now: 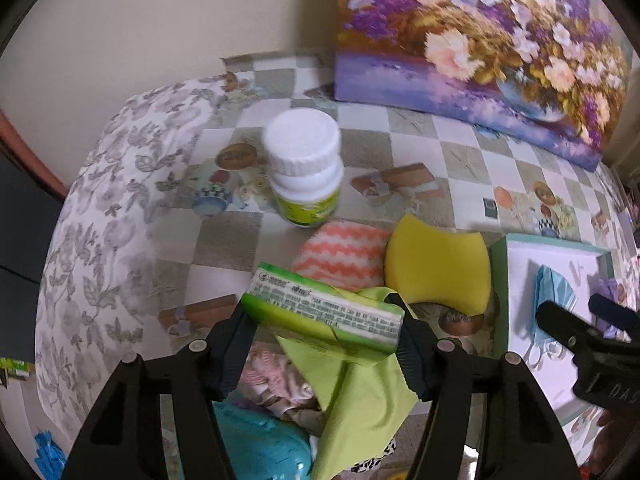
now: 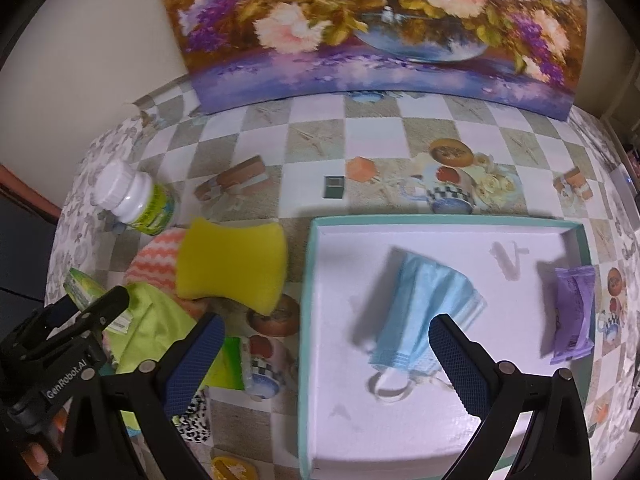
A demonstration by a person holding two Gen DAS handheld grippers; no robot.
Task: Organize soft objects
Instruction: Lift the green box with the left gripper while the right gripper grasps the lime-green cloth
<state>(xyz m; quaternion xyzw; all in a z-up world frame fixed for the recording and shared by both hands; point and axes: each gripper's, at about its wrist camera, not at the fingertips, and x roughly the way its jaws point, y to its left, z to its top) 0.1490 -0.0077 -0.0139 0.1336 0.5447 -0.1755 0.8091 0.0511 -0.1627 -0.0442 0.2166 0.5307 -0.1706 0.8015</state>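
Gripping a green soap-like packet (image 1: 326, 312) from both ends, the left gripper (image 1: 325, 334) has its jaws clamped on the glossy wrapper, holding it tilted above a limp lime cloth (image 1: 360, 392) that sags under it. Far left, the table (image 1: 132, 208) curves away under a grey leaf-print cover, and that rounded edge drops off close beside the pile. Behind the packet stands a white-capped bottle (image 1: 305, 168), smooth plastic with a green label, upright with open checked tablecloth all around its back. Just right of the packet sits a fuzzy pad with orange and white zigzags (image 1: 344, 258), and touching it is a yellow sponge (image 1: 438, 266), waisted in shape, porous and matte. Below the jaws lies a jumble of pink fabric and something teal and shiny, too blurred to name.

Moving right, the right gripper (image 2: 326, 360) hangs with its jaws wide apart, gripping nothing, its ribbed blue pads straddling the near-left corner of the box lid (image 2: 440, 222). That tray has a teal rim and a flat white floor with plenty of bare space. Inside it lies a pleated blue face mask (image 2: 424, 304), crumpled, ear loop curling toward the near side. Well apart, against the right wall, rests a purple packet (image 2: 573, 314). Along the back edge leans a flower painting (image 2: 380, 28).
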